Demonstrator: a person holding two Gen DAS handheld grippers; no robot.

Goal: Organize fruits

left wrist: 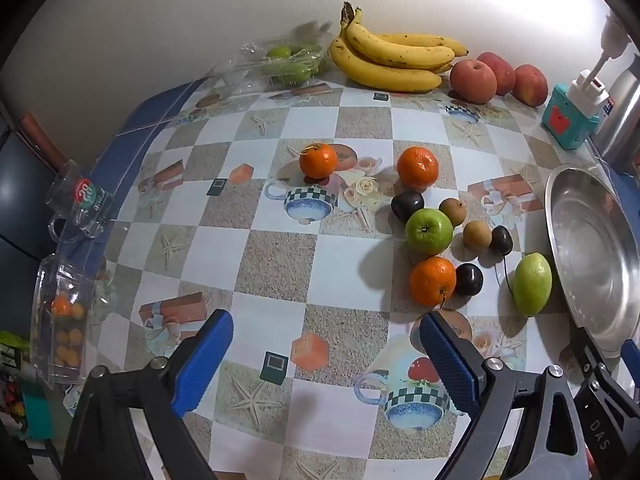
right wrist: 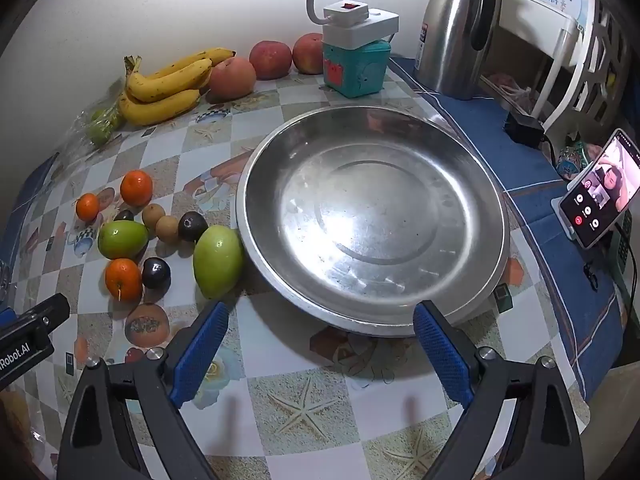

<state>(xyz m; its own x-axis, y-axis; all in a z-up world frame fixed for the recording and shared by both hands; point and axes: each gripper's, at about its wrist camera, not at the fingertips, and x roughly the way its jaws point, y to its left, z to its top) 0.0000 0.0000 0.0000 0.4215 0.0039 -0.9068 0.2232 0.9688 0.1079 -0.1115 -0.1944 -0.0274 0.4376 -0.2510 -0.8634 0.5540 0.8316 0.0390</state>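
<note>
A: Left tongs (left wrist: 326,334) — spread wide, nothing between the blue pads, hanging over bare checkered tablecloth (left wrist: 276,256).
B: Right tongs (right wrist: 320,326)?
A: Same. Spread wide, nothing held, tilted down just short of the near rim of the steel basin (right wrist: 492,216).
B: In the basin?
A: No fruit. Bare metal only.
B: Loose fruit?
A: Clustered left of the basin. Pale green fruit (right wrist: 218,260) nearest, just beside the rim. Then green apple (right wrist: 122,238), orange (right wrist: 123,279) with a dark plum (right wrist: 156,273) touching it, two small brown fruits (right wrist: 160,222), another plum (right wrist: 193,226), a third plum (right wrist: 124,215) half hidden behind the apple.
B: Further out?
A: Two more oranges (right wrist: 136,187), a bit apart from the cluster.
B: Back wall?
A: Bananas (right wrist: 164,88), three red apples (right wrist: 270,60), bag of green fruit (right wrist: 102,126) at the far left.
B: Non-fruit?
A: Teal box (right wrist: 356,70) with a white plug block on top, steel flask (right wrist: 456,32), phone (right wrist: 598,188) lit on a stand at right. Glass mug (left wrist: 82,202) and clear box (left wrist: 62,316) at left table edge.
</note>
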